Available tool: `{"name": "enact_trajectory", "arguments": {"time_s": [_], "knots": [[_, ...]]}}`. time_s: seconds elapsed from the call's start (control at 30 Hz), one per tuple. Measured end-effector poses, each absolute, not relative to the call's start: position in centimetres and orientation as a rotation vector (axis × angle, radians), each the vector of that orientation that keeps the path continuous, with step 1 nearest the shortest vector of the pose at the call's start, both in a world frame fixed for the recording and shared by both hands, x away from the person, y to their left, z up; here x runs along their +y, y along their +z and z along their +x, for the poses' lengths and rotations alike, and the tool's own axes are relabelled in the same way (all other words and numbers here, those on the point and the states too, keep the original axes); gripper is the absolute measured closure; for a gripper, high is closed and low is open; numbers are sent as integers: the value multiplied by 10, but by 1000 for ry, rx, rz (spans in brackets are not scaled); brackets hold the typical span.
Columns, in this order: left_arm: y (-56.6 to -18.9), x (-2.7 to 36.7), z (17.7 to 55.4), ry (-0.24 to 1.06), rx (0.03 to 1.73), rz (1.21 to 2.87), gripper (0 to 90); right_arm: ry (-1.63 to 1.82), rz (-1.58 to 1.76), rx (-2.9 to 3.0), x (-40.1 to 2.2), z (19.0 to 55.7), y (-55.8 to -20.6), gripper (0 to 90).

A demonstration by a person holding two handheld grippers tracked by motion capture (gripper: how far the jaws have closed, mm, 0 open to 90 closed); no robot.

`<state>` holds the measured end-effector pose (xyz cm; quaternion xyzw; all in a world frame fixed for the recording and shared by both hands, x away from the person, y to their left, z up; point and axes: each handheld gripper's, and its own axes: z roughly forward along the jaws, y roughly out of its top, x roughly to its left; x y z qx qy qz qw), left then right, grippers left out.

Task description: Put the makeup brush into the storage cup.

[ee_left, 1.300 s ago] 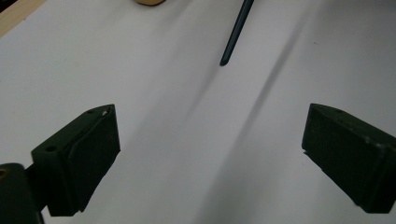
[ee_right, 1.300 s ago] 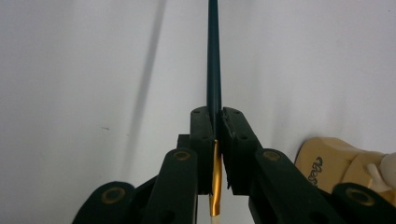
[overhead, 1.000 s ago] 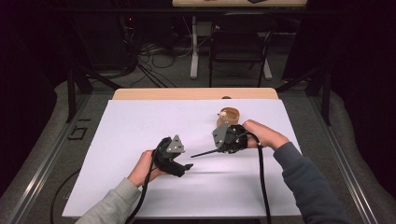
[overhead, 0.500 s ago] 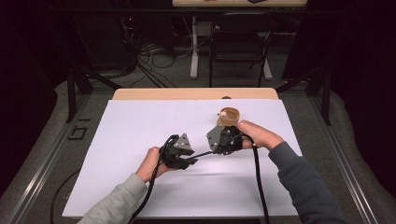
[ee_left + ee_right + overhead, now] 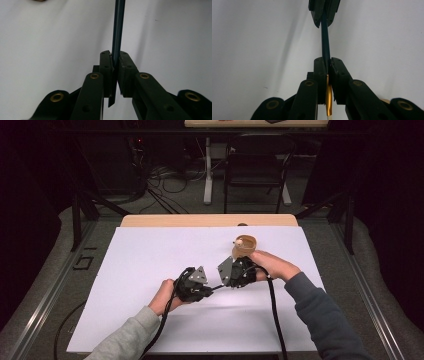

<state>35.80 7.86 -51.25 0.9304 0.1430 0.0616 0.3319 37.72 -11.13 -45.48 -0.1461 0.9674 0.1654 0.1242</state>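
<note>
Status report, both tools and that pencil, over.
Left tool just closed on the pencil. Right tool shut on its gold-banded end. Wooden cup behind the right hand, nothing blocking.

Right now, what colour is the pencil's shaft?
Dark teal-green; the pencil has a gold band near its end. The right gripper view shows it best.

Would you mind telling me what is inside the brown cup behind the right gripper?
The cup shows one pale round thing at its rim; what it is I cannot tell. The right gripper hides its lower front, and its depths are not visible.
</note>
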Motion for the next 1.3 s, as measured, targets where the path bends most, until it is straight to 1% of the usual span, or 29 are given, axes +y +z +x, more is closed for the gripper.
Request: {"name": "enact_trajectory", "arguments": {"time_s": [0.1,0.13,0.2,0.27,0.3,0.4,0.53,0.7,0.93,1.13,1.3], "knots": [[-514,79,356,164,378,2422,849,489,-408,2812,-110,378,-457,794],[-514,80,354,165,385,2412,849,490,-390,2815,-110,378,-457,739],[-515,82,353,167,394,2402,849,555,-345,2815,-111,379,-457,574],[-515,84,351,172,408,2392,850,624,-273,2803,-115,380,-457,477],[-516,85,351,175,414,2387,849,645,-233,2794,-117,379,-457,393],[-518,89,349,172,428,2373,849,717,-130,2779,-125,381,-458,271],[-520,92,346,174,443,2354,849,761,-13,2768,-135,382,-461,174],[-522,96,342,173,463,2330,849,867,152,2744,-153,381,-466,134],[-528,101,340,161,510,2285,849,982,289,2715,-170,372,-481,69],[-528,102,340,166,528,2267,848,1081,410,2682,-176,366,-491,47],[-529,102,339,182,561,2240,849,1109,455,2665,-174,359,-493,49]]}}
